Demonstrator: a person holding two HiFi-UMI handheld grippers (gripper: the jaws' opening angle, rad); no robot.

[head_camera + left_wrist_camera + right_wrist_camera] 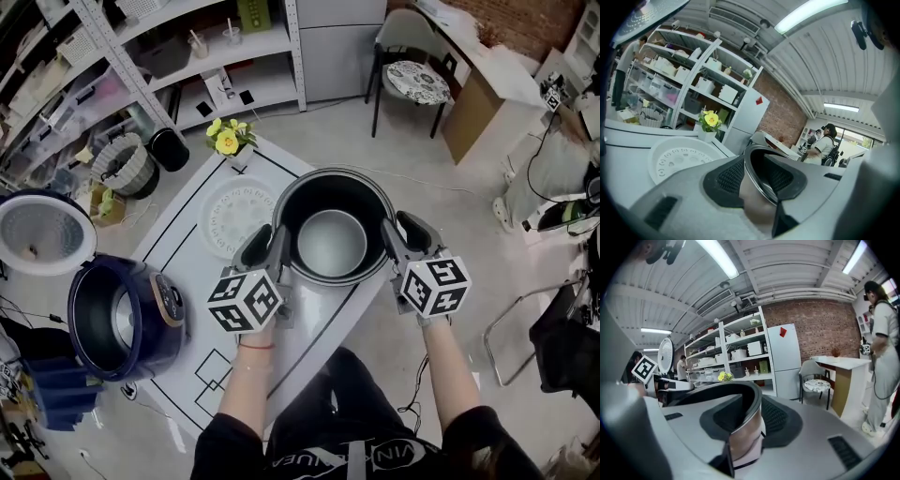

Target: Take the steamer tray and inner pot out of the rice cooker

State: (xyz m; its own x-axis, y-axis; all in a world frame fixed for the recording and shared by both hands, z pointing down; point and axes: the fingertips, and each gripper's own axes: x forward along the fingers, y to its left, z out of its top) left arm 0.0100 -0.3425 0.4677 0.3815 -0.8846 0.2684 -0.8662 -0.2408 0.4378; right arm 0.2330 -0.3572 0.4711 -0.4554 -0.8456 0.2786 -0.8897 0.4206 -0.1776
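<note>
Inner pot: upright, mouth up, over the table, held by its rim on two sides.
Left gripper: closed on the rim at the pot's 9 o'clock, one pad inside the wall and one outside.
Right gripper: gripping the same rim at 3 o'clock, with the wall between its pads.
Steamer tray: white, flat on the table at the pot's 10 o'clock, near the left gripper.
Rice cooker: dark blue, lid open, at the pot's 8 o'clock, well apart.

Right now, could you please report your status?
Left tool, right tool clamped on inner pot. Pot out of cooker. Steamer tray on table. Nothing blocking.
</note>
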